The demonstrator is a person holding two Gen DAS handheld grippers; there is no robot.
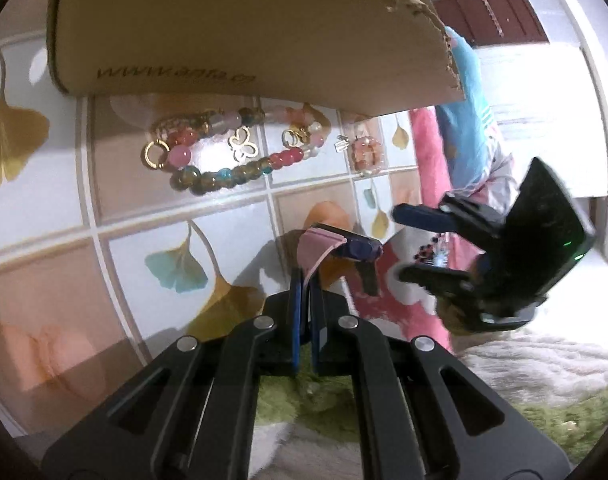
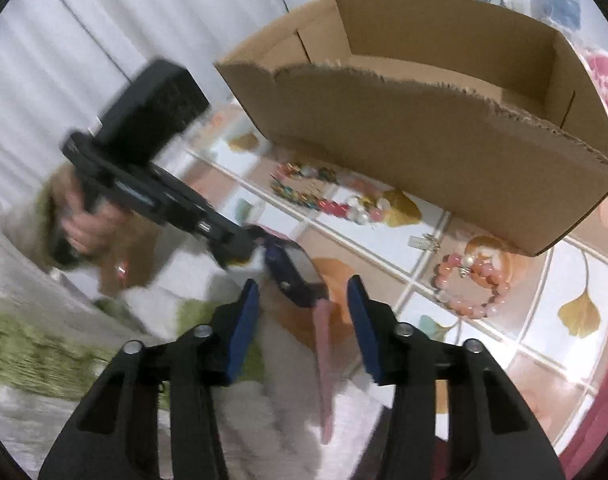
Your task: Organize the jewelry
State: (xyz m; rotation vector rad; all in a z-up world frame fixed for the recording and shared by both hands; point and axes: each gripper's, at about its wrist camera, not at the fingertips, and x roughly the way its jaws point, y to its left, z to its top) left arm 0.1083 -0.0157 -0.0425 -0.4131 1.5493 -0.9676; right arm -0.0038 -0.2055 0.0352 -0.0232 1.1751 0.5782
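A multicoloured bead bracelet (image 1: 224,172) (image 2: 327,196) with a gold butterfly charm (image 1: 244,148) lies on the ginkgo-patterned tiled surface (image 1: 144,220) in front of an open cardboard box (image 1: 244,32) (image 2: 423,152). Beside it lies a pink bead bracelet (image 1: 365,156) (image 2: 475,292). My left gripper (image 1: 305,276) (image 2: 304,296) is shut on a thin pink strip (image 1: 315,246) (image 2: 325,344) at the surface's edge. My right gripper (image 2: 302,282) (image 1: 407,244) is open, with the strip hanging between its blue pads (image 2: 244,320), untouched.
A small silver tag (image 2: 423,242) lies between the bracelets. A hand (image 2: 84,228) holds the left gripper. Green and white rugs (image 1: 563,420) and a pink patterned cloth (image 1: 383,292) lie below the surface's edge. A blue cushion (image 1: 467,80) stands behind.
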